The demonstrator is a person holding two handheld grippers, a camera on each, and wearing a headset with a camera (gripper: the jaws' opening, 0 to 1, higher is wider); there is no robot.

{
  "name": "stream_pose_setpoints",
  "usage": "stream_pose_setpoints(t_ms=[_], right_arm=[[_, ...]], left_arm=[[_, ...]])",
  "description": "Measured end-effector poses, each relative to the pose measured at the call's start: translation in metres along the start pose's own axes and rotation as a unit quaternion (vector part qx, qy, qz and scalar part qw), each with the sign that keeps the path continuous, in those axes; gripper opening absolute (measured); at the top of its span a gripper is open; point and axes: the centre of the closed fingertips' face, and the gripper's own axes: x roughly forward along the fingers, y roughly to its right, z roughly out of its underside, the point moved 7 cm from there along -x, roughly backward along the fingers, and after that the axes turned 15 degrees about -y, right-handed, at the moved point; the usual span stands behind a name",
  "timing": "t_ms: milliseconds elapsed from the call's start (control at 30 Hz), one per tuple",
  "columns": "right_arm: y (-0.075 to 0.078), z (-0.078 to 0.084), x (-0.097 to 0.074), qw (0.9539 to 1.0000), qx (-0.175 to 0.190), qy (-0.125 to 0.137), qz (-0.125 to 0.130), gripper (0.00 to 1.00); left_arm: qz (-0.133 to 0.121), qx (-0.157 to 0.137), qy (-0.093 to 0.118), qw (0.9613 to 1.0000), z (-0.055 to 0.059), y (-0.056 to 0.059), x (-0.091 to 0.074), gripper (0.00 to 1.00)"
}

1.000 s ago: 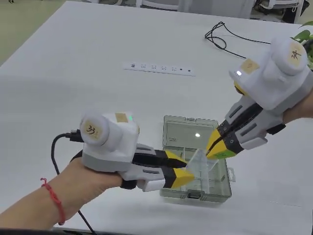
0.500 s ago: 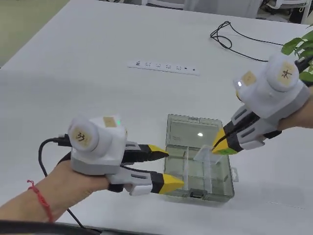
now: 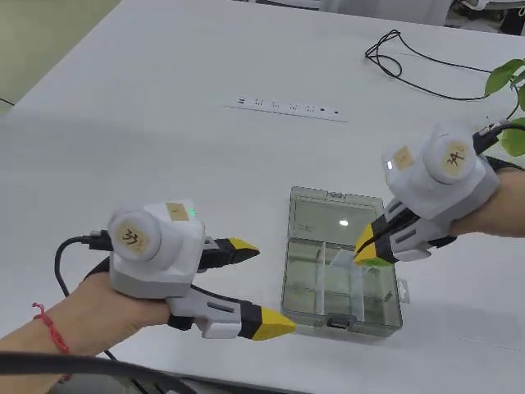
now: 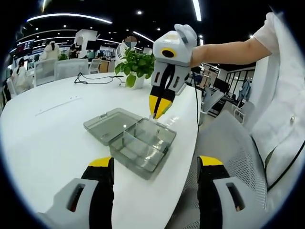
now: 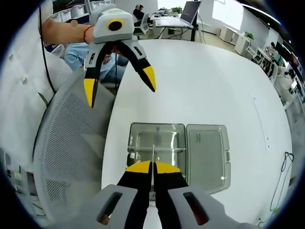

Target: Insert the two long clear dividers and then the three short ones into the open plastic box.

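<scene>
Nearest the person, at about 8 o'clock from the box in the head view, the left hand-held gripper (image 3: 267, 286) hangs above the white tabletop (image 3: 148, 123). Its yellow-tipped jaws are spread wide and grasp nothing. Just beyond it, the open plastic box (image 3: 340, 322) sits flat on the tabletop, with its lid (image 3: 328, 215) folded back flat at the box's 12 o'clock. Clear partitions show inside the box, but I cannot tell how many.

The right hand-held gripper (image 3: 366, 253) comes in over the box from its 3 o'clock. Its jaws are pinched narrow on a clear divider (image 3: 344, 264), which hangs tilted above the compartments. In the right gripper view the divider (image 5: 153, 153) shows as a thin edge-on line over the box (image 5: 138, 130).

Farther off, a white power strip (image 3: 287, 107) lies at 11 o'clock. A black cable (image 3: 410, 61) coils at 1 o'clock, and green plant leaves (image 3: 510, 78) show at 2 o'clock.
</scene>
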Motion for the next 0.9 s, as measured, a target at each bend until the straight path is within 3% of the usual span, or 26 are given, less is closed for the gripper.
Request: stream_pose_setpoints(t_ms=[200,533,900], right_arm=[[0.007,0.004,0.009,1.0,-0.001,-0.008,0.001,0.03],[0.002,0.002,0.012,0.9996,0.002,-0.026,0.001,0.03],[0.006,0.004,0.014,0.9992,0.032,-0.013,-0.019,0.03]], left_arm=[[-0.005,-0.007,-0.002,1.0,0.005,-0.001,-0.001,0.75],[-0.006,-0.007,0.005,0.9999,0.004,0.001,-0.001,0.75],[-0.008,-0.008,0.008,0.9999,0.004,0.0,-0.002,0.75]])
